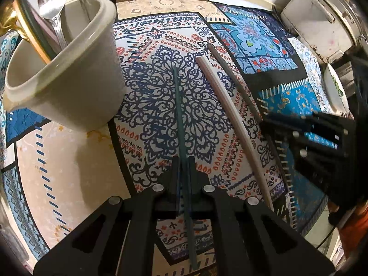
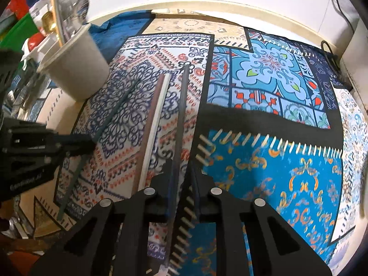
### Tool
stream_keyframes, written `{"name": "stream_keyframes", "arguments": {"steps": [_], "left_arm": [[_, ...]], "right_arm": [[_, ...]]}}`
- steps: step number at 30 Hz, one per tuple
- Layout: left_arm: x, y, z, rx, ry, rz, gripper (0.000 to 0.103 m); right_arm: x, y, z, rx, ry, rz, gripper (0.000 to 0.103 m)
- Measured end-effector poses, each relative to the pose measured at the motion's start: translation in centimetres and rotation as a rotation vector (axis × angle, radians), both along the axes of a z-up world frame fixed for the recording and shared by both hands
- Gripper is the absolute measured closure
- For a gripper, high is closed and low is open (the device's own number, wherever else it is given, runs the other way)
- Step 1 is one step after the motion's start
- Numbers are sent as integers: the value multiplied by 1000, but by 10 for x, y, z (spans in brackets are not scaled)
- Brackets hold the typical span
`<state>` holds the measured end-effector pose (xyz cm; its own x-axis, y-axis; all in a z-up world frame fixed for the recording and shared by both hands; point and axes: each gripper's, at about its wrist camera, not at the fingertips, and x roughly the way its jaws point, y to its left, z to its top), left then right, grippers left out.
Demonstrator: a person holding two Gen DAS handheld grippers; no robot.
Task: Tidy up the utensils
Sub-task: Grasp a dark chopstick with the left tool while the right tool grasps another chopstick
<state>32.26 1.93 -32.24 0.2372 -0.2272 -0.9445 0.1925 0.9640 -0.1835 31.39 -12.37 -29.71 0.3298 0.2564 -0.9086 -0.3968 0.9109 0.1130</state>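
Three chopsticks lie on the patterned cloth (image 1: 161, 46): a dark green one (image 1: 178, 105), a white one (image 1: 220, 94) and a grey one (image 1: 232, 76). My left gripper (image 1: 183, 161) is shut on the dark green chopstick. My right gripper (image 2: 180, 163) is shut on the grey chopstick (image 2: 181, 105), with the white one (image 2: 156, 112) just to its left. A cream holder cup (image 1: 76, 73) stands at the left with a fork (image 1: 51, 4) in it; it also shows in the right wrist view (image 2: 76, 64).
A white appliance (image 1: 322, 20) sits at the back right. A wall edge (image 2: 207, 2) bounds the cloth at the back. Coloured clutter (image 2: 25, 25) stands behind the cup. A black cable (image 2: 331, 55) lies at the far right.
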Motion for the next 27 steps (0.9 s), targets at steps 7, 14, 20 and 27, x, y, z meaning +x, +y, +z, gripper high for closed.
{"name": "stream_keyframes", "arguments": {"steps": [7, 14, 20, 27], "left_arm": [[5, -6, 0, 36, 21, -11, 99], [10, -16, 0, 78, 21, -48, 99], [15, -16, 1, 59, 30, -92, 99], [14, 8, 4, -49, 33, -6, 100]], "right_arm": [[25, 23, -1, -25, 22, 70, 90], [32, 45, -3, -98, -43, 125, 90], [44, 42, -2, -54, 2, 112, 97], [32, 23, 14, 18, -21, 48, 97]]}}
